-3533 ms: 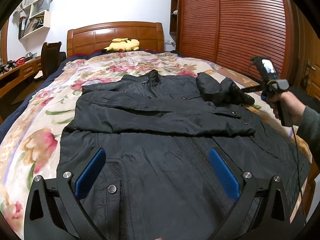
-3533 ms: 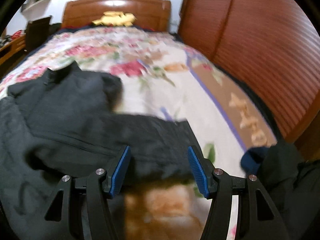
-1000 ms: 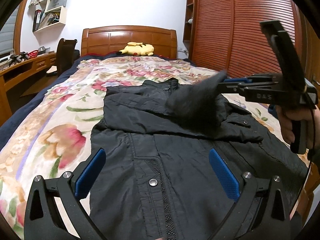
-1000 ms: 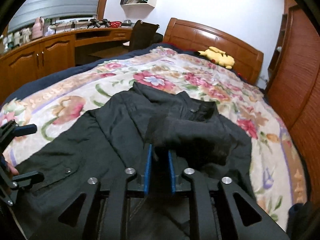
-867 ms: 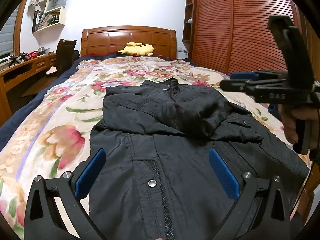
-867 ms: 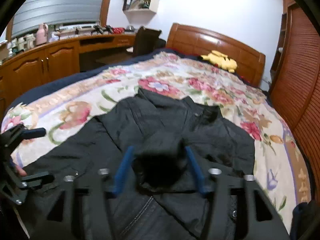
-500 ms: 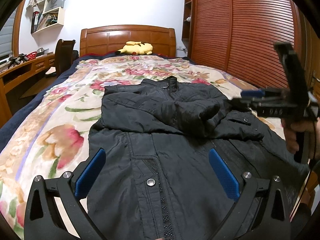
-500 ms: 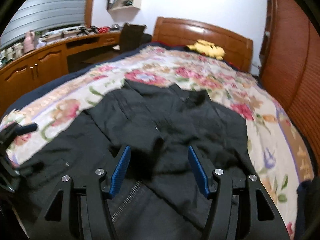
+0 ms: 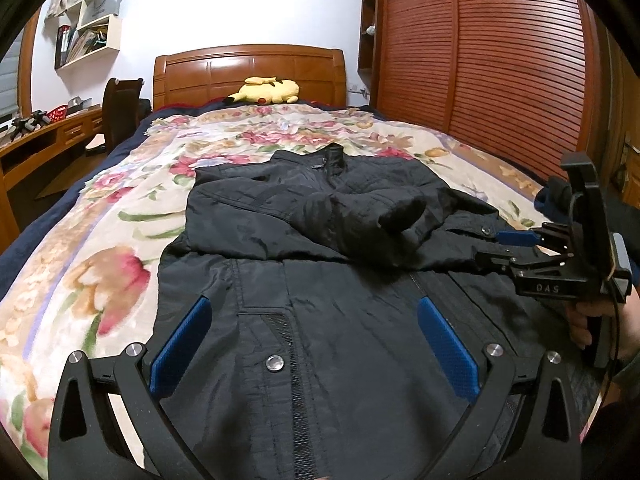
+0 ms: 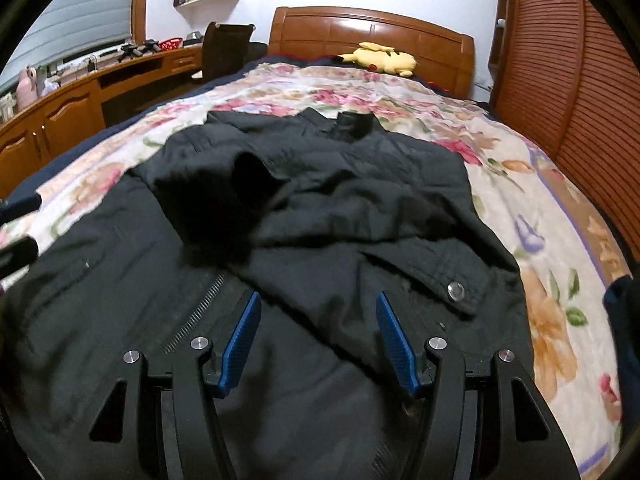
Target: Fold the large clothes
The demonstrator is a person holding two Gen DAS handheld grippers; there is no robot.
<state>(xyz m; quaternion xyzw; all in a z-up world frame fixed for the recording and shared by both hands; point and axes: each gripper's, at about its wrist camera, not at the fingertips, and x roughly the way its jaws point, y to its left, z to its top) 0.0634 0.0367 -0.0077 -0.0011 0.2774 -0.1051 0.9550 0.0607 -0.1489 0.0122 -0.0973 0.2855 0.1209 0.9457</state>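
A black jacket (image 9: 320, 288) lies flat on the floral bedspread (image 9: 100, 248), both sleeves apparently folded across its chest. Left gripper (image 9: 316, 344) and right gripper (image 10: 318, 332) hover above its lower half, jaws apart, empty.

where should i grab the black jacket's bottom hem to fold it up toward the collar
Judging by its pose, grip the black padded jacket at its near hem corners, coming in from the foot of the bed. It lies flat, collar away, both sleeves already folded across the chest, so the lower half is the free flap. The open left hand-held gripper already hovers over it.
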